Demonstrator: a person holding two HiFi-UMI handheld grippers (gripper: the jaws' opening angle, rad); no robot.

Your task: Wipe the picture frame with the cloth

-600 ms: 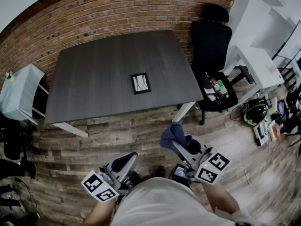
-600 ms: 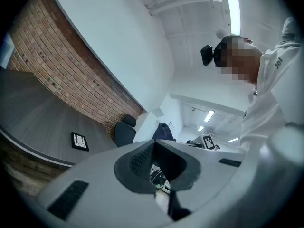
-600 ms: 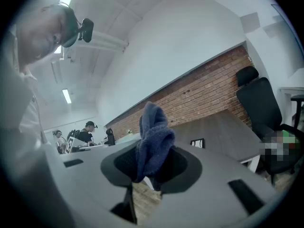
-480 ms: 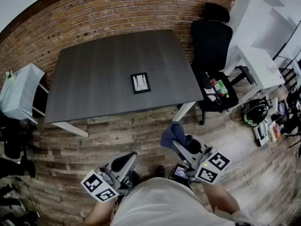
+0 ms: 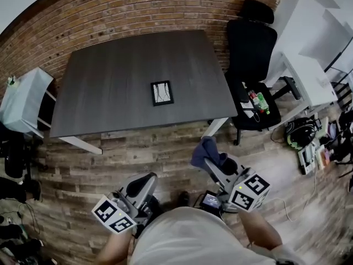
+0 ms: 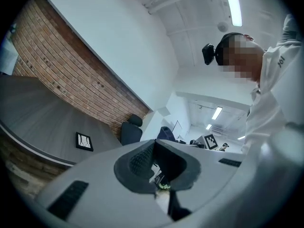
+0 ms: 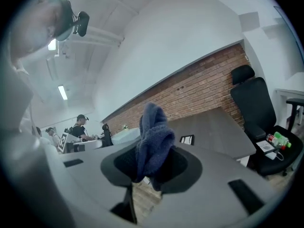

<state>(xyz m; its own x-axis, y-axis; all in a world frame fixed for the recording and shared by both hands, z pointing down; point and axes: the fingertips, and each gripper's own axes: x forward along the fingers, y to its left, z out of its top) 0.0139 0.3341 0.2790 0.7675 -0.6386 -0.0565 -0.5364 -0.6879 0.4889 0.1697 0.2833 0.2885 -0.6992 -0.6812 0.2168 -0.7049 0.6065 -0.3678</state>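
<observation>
On the dark grey table (image 5: 110, 87), near its middle, the small black picture frame (image 5: 162, 93) lies flat, well apart from both grippers. Nearer the person, above the wooden floor, the right gripper (image 5: 208, 158) has its jaws clamped on a bunched blue cloth (image 5: 204, 149). The left gripper (image 5: 144, 182) is fully closed, holding nothing. A black office chair (image 5: 251, 48) beside the table carries a few small items on its seat.
</observation>
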